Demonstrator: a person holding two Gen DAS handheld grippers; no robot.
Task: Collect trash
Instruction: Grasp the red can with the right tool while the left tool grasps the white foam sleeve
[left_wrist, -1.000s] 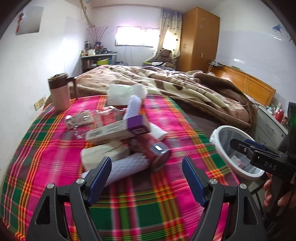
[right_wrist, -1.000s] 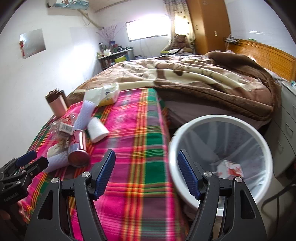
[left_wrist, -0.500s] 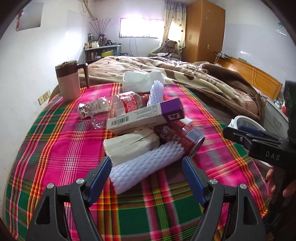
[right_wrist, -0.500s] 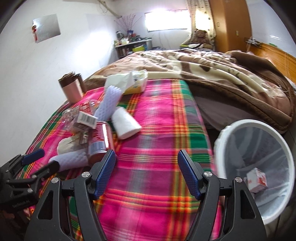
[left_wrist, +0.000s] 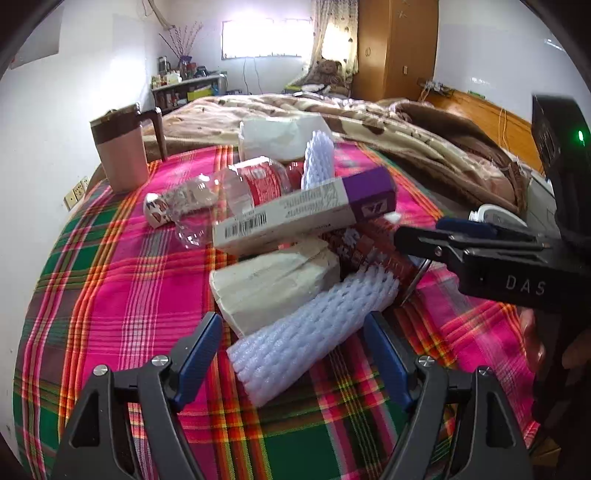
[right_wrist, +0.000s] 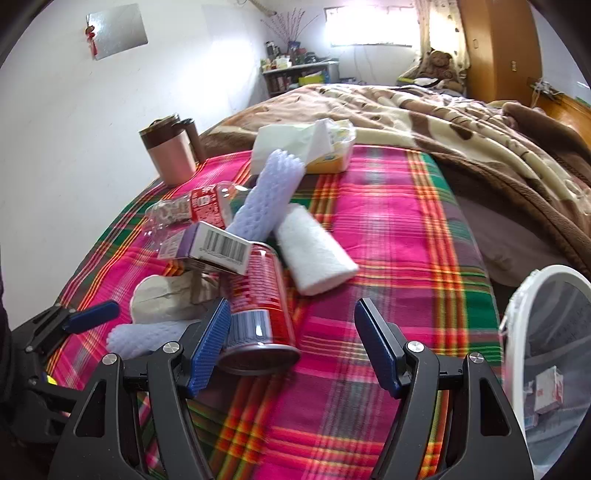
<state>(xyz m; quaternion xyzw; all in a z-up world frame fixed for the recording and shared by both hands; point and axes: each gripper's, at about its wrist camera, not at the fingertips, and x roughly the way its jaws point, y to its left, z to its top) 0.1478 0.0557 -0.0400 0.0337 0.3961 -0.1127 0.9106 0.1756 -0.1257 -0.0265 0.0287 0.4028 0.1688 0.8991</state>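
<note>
— What's over on the left, by the wall?

— A pink tumbler with a brown lid (left_wrist: 120, 155) stands upright on the plaid cloth (left_wrist: 110, 280) at the far left corner. Next comes the trash heap: a crushed clear bottle with a red label (left_wrist: 236, 188) on its side, and a long carton with a purple end (left_wrist: 303, 214) lying across the top of the pile.

— And in front of those?

— A crumpled off-white paper packet (left_wrist: 273, 280) under the carton, and just before it a lavender foam sleeve (left_wrist: 314, 328) lying slantwise. The left gripper (left_wrist: 293, 354) hangs over that sleeve with its blue pads well apart; the near end of the sleeve lies between them, but neither pad presses on it.

— What about the middle of the pile?

— A second foam sleeve (right_wrist: 267, 199) leans up toward a pack of tissues (right_wrist: 317, 147) at the back. A red can (right_wrist: 262, 299) lies on its side, its silvery base toward the near edge, with a white foam roll (right_wrist: 314, 254) just beside it on the right.

— The other gripper?

— The right gripper (right_wrist: 291, 347) is spread open too, holding nothing. Its left pad sits close beside the can's base; whether it touches I cannot tell.

— And the far right?

— A white bin with a clear liner (right_wrist: 517, 332) stands beside the bed, with a small red-and-white carton (right_wrist: 548, 391) lying inside it.
</note>
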